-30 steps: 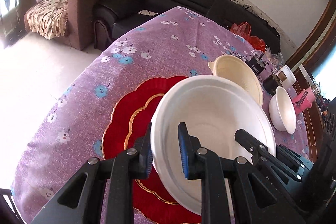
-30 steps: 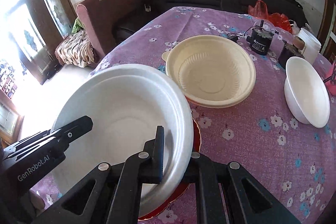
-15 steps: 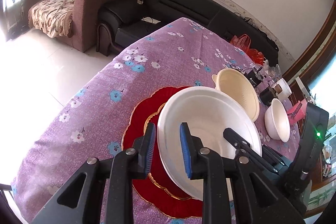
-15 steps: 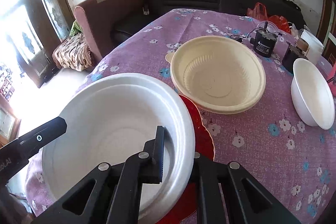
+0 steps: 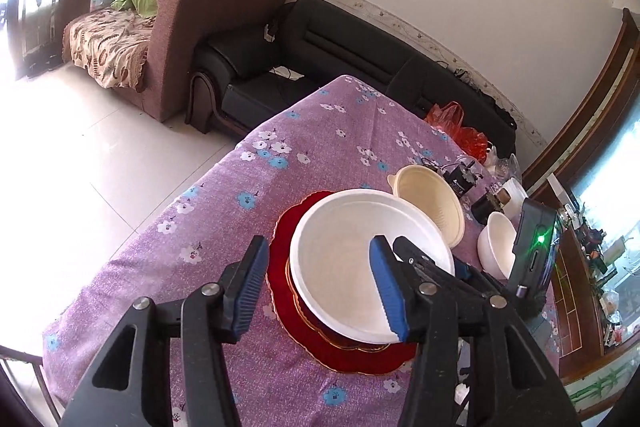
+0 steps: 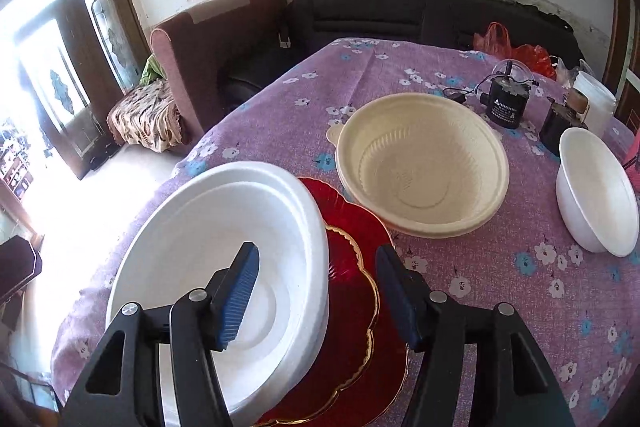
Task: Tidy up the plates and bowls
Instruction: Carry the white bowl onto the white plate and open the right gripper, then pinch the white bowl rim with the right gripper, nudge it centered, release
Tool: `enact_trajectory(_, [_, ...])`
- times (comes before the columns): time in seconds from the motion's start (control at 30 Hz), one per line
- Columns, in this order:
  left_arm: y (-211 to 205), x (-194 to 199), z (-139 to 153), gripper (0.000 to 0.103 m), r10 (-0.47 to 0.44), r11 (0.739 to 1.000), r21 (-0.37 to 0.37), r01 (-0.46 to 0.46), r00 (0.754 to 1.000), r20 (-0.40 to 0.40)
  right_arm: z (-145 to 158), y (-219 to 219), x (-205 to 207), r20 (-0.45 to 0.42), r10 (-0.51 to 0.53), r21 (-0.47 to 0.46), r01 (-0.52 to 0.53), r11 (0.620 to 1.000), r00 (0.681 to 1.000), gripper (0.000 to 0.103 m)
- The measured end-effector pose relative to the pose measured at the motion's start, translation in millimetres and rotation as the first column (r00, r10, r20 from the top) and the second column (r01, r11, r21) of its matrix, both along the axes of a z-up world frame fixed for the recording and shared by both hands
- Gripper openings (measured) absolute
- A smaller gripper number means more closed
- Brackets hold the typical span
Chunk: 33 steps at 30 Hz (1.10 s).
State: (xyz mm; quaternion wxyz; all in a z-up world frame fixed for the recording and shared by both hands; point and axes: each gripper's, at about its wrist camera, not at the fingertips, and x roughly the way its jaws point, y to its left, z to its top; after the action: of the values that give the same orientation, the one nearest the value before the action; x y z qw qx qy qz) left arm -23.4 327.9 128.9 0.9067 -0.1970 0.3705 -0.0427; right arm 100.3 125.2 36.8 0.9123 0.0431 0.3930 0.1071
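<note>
purple flowered tablecloth [image 6: 500, 291] covers the table, sofas behind it. the red plate [image 6: 352, 311] lies near the front edge as the base of the stack, and the white foam plate [image 6: 224, 251] sits on it, seemingly a little off-centre. beyond them wait the cream bowl [image 6: 424, 163] and the small white bowl [image 6: 596, 191], each apart. my left gripper [image 5: 316, 291] and right gripper [image 6: 316, 295] are both opening, pads clear of the white rim, letting it settle.
</note>
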Motion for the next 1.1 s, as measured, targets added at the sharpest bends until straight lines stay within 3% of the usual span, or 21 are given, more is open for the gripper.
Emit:
enact_trajectory(0.17, [-7, -15, 8, 0.062, -0.014, 1.0, -0.002, 0.014, 0.999, 0.035, 25, -16, -12, 0.054, -0.037, 0.055, 0.034, 0.998, 0.998, 0.065])
enact_trajectory(0.23, [-8, -18, 9, 0.063, -0.018, 1.0, -0.016, 0.019, 0.999, 0.038, 34, -19, -17, 0.076, -0.05, 0.016, 0.049, 0.999, 0.996, 0.065])
enact_trajectory(0.27, [-9, -19, 8, 0.063, -0.021, 1.0, -0.021, 0.022, 0.999, 0.038, 36, -18, -19, 0.083, -0.056, -0.029, 0.059, 0.998, 0.995, 0.06])
enact_trajectory(0.3, [-9, -20, 7, 0.063, -0.022, 1.0, -0.021, 0.022, 0.999, 0.039, 38, -17, -24, 0.097, -0.069, -0.062, 0.076, 0.995, 0.993, 0.037])
enact_trajectory(0.37, [-10, -21, 6, 0.063, -0.02, 1.0, -0.015, 0.021, 0.999, 0.037, 37, -19, -26, 0.078, -0.079, -0.077, 0.085, 0.993, 0.994, 0.017])
enact_trajectory(0.53, [-12, -23, 4, 0.063, -0.021, 1.0, -0.011, 0.021, 0.999, 0.026, 15, -25, -23, -0.025, -0.057, 0.007, 0.058, 0.998, 0.998, 0.013])
enact_trajectory(0.7, [-11, -26, 5, 0.063, -0.016, 1.0, -0.004, 0.016, 1.0, 0.027, 7, -21, -22, -0.047, -0.052, 0.016, 0.053, 0.998, 0.998, 0.01])
enact_trajectory(0.77, [-9, -27, 5, 0.063, -0.013, 1.0, -0.007, 0.013, 0.999, 0.029, 14, -27, -24, -0.028, -0.094, 0.017, 0.094, 0.995, 0.995, 0.01])
enact_trajectory(0.93, [-9, -26, 3, 0.063, -0.01, 1.0, -0.013, 0.01, 1.0, 0.026, 32, -48, -27, -0.016, -0.108, 0.162, 0.109, 0.981, 0.994, 0.011])
enact_trajectory(1.1, [-11, -27, 0, 0.063, -0.02, 1.0, -0.011, 0.02, 1.0, 0.022, 21, -41, -18, -0.073, -0.038, 0.233, 0.054, 0.971, 0.997, 0.011])
